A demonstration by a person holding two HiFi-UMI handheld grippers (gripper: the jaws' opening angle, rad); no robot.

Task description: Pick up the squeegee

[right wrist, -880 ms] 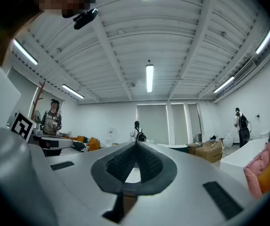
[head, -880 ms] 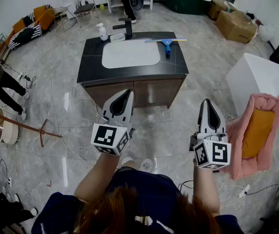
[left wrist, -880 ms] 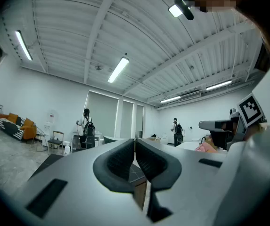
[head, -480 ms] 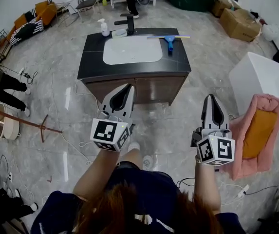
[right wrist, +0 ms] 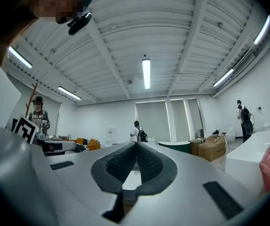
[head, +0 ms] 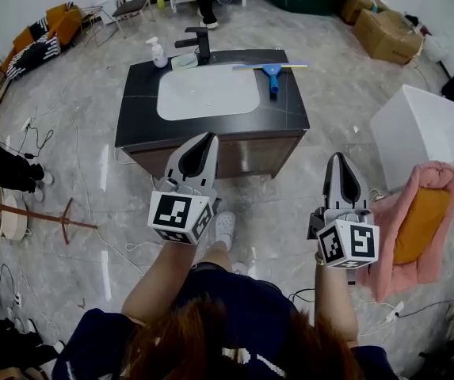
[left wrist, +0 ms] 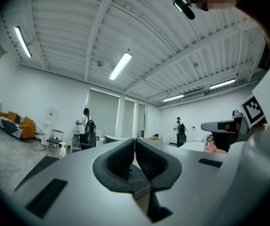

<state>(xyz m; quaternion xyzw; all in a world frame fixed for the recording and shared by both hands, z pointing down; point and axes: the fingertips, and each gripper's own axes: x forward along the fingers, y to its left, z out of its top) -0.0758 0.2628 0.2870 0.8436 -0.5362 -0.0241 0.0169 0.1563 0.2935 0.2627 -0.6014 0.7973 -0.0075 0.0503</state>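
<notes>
The squeegee (head: 272,70), with a blue handle and a long pale blade, lies on the back right of the dark vanity top (head: 137,105), right of the white basin (head: 208,92). My left gripper (head: 208,138) is shut and empty, level, just short of the cabinet's front edge. My right gripper (head: 336,158) is also shut and empty, further right, over the floor. In the left gripper view a bit of blue shows through the hole behind the closed jaws (left wrist: 135,140). The right gripper view shows its jaws (right wrist: 135,144) closed, tips touching.
A soap bottle (head: 157,53) and a black tap (head: 200,46) stand at the back of the vanity. A white box (head: 417,125) and a pink cushioned seat (head: 417,220) are at the right. People stand at the far end and at the left. Cables lie on the floor.
The vanity has come closer and shifted slightly left in the head view as the person walks toward it. Both grippers stay shut and keep their pose.
</notes>
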